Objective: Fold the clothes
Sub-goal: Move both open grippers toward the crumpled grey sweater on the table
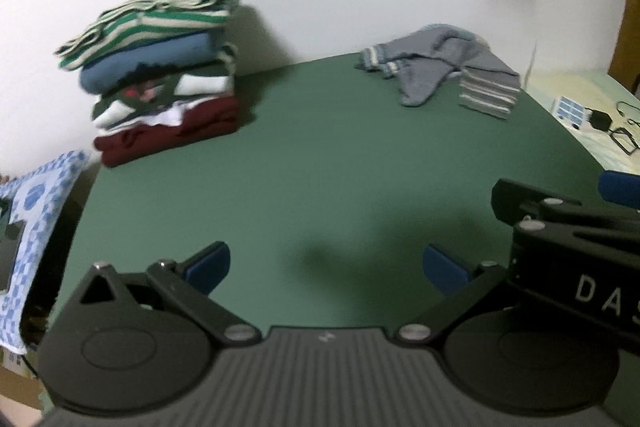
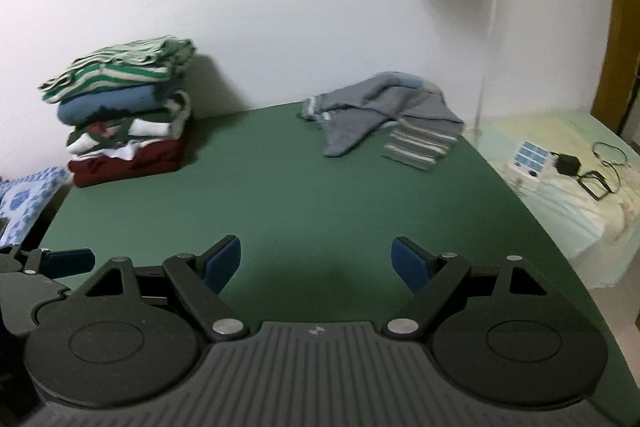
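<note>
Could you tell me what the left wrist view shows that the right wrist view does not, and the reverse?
Only the left wrist view shows the white "DAS" lettering on the neighbouring black right gripper. Only the right wrist view shows the brown wooden frame at the far right. Both share the green tabletop, the stack of folded clothes, the crumpled grey striped sweater, the white power strip, and the open left gripper.

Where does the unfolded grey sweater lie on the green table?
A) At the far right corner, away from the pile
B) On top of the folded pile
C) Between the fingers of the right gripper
A: the grey sweater lies crumpled at the far right corner of the green table, apart from the folded pile at far left.
</note>
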